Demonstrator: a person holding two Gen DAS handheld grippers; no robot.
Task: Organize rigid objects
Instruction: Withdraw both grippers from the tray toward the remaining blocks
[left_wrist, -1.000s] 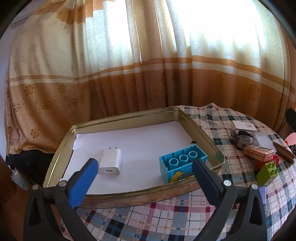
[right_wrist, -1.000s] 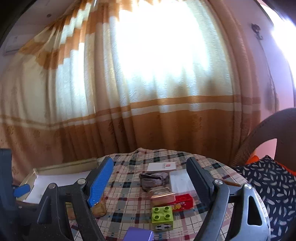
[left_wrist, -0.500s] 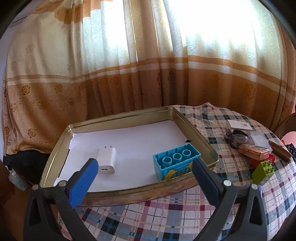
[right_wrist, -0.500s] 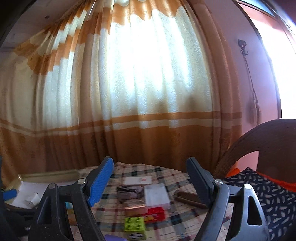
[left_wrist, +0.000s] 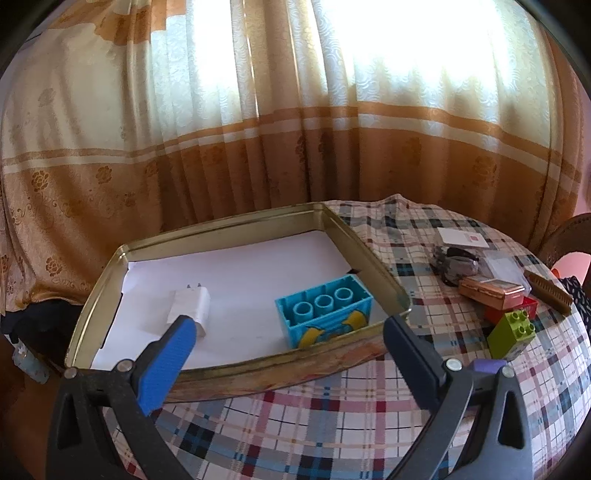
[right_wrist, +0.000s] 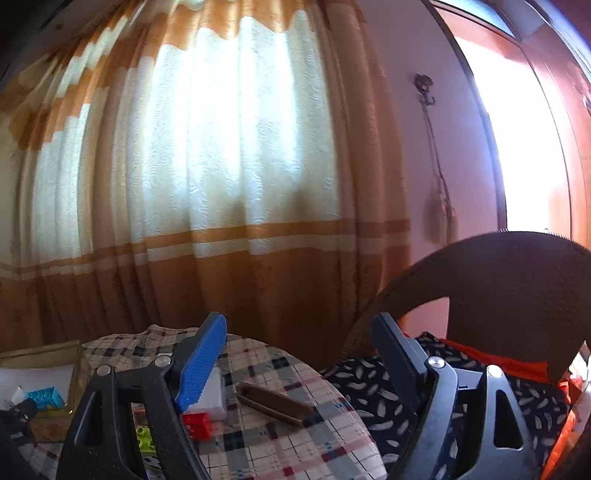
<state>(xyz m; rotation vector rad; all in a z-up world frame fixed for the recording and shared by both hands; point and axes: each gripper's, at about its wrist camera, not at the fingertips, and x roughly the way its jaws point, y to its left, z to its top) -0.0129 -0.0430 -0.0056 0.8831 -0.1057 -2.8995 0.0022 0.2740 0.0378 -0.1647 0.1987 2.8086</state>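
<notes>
A gold metal tray (left_wrist: 369, 254) lined with white paper holds a white charger (left_wrist: 190, 304) and a blue brick (left_wrist: 325, 308). My left gripper (left_wrist: 286, 345) is open and empty above the tray's near edge. On the plaid table to the right lie a green brick (left_wrist: 511, 334), a red brick (left_wrist: 532, 306), a copper case (left_wrist: 493, 291), a brown comb (left_wrist: 546, 291) and a purple block (left_wrist: 487, 365). My right gripper (right_wrist: 299, 354) is open and empty, raised over the table's right edge, with the comb (right_wrist: 273, 404) and red brick (right_wrist: 195, 422) below it.
A grey bundle (left_wrist: 456, 262), a clear box (left_wrist: 504, 264) and a white card (left_wrist: 461, 238) lie at the far right of the table. A wicker chair (right_wrist: 498, 295) with a patterned cushion (right_wrist: 369, 402) stands right of the table. Curtains hang behind.
My right gripper has swung up and to the right, from above the table's middle to its right edge near the chair. My left gripper has drifted slightly right and stays open.
</notes>
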